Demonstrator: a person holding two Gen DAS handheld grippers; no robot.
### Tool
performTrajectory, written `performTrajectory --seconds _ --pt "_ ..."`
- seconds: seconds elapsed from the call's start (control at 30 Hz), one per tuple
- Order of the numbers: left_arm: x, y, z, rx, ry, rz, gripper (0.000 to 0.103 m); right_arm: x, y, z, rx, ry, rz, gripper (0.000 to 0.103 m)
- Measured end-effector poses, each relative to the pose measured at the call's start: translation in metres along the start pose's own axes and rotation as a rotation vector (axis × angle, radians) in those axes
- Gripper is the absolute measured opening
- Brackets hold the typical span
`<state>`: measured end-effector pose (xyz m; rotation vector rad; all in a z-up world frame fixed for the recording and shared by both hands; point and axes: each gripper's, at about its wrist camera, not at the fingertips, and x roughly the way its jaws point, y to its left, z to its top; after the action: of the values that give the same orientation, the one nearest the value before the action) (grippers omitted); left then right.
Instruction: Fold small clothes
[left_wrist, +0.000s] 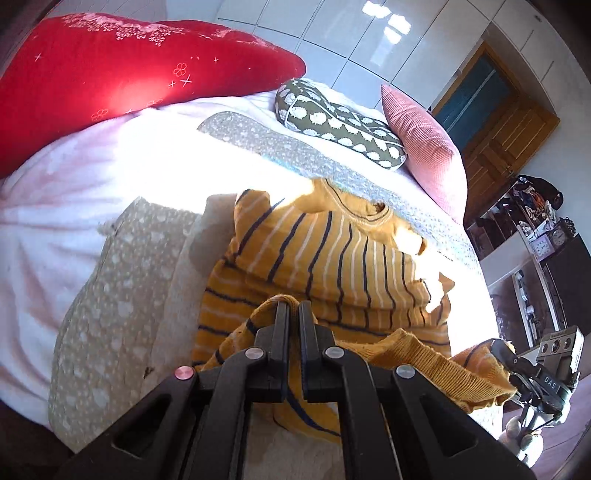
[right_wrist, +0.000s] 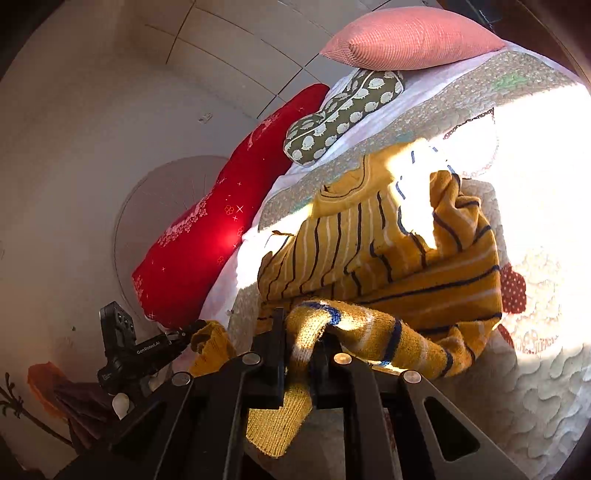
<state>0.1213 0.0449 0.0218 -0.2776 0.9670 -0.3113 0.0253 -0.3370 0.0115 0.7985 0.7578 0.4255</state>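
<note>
Left gripper (left_wrist: 293, 308): jaws clenched on the ribbed hem of the sweater (left_wrist: 332, 254), with knit pinched between the pads and a loop of hem showing above the tips. Right gripper (right_wrist: 301, 332): jaws clenched on another part of the same hem, with fabric bunched over and between the fingers and a flap hanging below them.

In the left wrist view, the right gripper appears at the right edge, gripping the far end of the hem. In the right wrist view, the left gripper appears at lower left, likewise gripping the hem.

Sweater: mustard knit with navy and white stripes. The lower part is raised off the bed by both grippers; the upper part, neck opening included, lies on the quilt (left_wrist: 110, 295), partly in strong sunlight.

Quilt: beige, pale pattern, spread over the white bedding (left_wrist: 55, 221).

Beyond the sweater: an olive pillow (left_wrist: 332, 122) with white motifs, and just beside it a pink cushion (left_wrist: 428, 147). A red pillow (left_wrist: 110, 74) lies along the far side of the bed.

Background: white panelled wall (left_wrist: 332, 29) and a wooden door (left_wrist: 498, 122)
</note>
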Motion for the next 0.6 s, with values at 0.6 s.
performTrajectory --seconds 0.6 --pt "0.178 -0.023 0.14 0.082 0.081 0.28 0.007 0.13 -0.131 0.151 0.368 -0.03 -0.084 0.027"
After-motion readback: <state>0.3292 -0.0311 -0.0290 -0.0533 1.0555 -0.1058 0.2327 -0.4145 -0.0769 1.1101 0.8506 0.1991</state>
